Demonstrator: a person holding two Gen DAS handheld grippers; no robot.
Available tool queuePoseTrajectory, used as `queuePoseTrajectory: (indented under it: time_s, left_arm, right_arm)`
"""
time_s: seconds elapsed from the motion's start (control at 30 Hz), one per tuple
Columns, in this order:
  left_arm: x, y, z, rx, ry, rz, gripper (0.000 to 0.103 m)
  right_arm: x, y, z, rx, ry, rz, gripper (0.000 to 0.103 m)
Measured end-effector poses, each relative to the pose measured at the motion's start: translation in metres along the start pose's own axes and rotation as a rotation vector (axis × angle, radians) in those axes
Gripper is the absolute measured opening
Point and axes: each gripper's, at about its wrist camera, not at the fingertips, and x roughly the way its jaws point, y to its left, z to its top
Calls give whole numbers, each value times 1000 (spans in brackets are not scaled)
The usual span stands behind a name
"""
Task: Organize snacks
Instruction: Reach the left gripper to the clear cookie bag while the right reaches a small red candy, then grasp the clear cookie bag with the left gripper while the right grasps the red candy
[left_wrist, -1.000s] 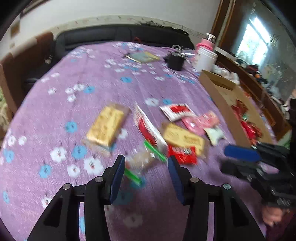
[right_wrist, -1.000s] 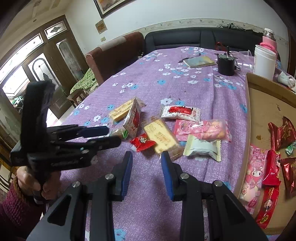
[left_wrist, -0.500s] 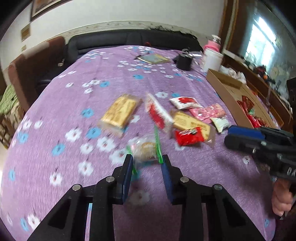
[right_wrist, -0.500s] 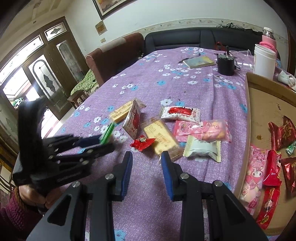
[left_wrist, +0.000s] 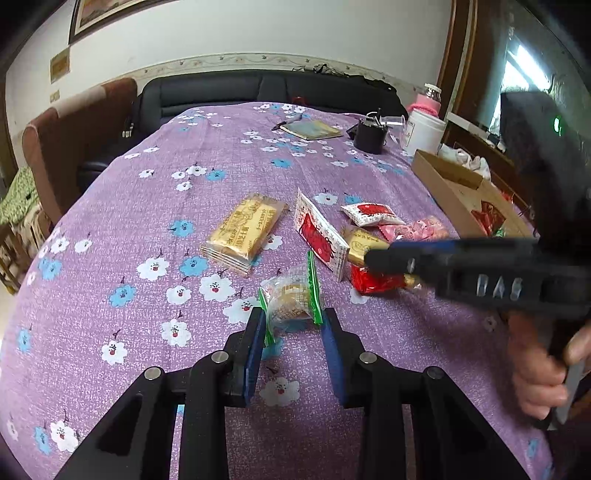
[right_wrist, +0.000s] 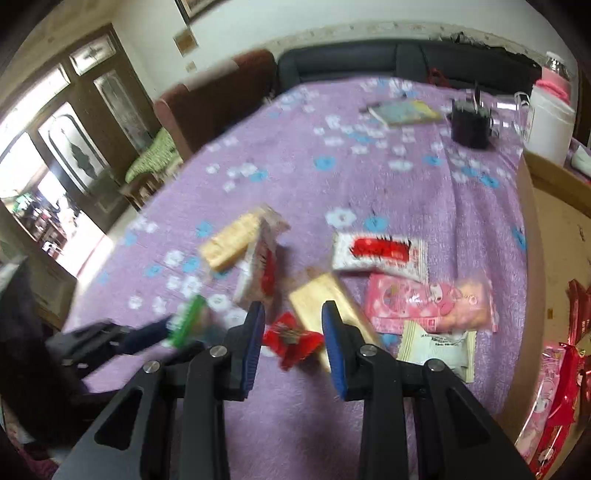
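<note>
On the counter, the green-edged pastry (left_wrist: 293, 295) sits between the left gripper (left_wrist: 291, 325)'s open fingers. The right gripper (right_wrist: 291, 328), also open, brackets the red candy (right_wrist: 291, 341).

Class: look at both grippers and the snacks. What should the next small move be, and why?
Probably shut the left gripper on the green-edged pastry: its open fingers already flank the packet. The right gripper, also open, is nearing the red candy, and the box waits to the right.

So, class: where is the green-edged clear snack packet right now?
In the left wrist view, the green-edged packet sits between the left gripper's open fingers, just left of the small red packet.
</note>
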Motion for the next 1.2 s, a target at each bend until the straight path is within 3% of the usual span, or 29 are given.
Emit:
queuePoseTrajectory:
  time_s: [0.13,0.2,0.5,0.57,0.63,0.8,0.93,1.2]
  left_arm:
    - [1,2,0,-14,8,-23,32]
    - [2,2,1,-16,13,-32,32]
    - [12,-4,2,2,46,-13,36]
    - [14,-8,3,13,53,9,37]
    - [15,-9,3,7,48,16,35]
    - [4,-10,5,-8,-34,44,31]
    - [-8,-11,7,1,-115,116,30]
    - [-22,-3,10,-15,-205,228,31]
  right_arm:
    - [-5,16,-18,-90,25,45,31]
    - [-5,22,-23,-125,19,20,31]
    - [11,20,-18,-89,3,-22,30]
    - [10,23,-20,-105,-1,-55,19]
    - [7,24,-23,-104,-14,-59,16]
    - [-10,24,-27,-109,-86,-55,16]
    - [-25,23,-26,-101,-159,-60,16]
    - [-30,31,-27,-118,-184,-54,16]
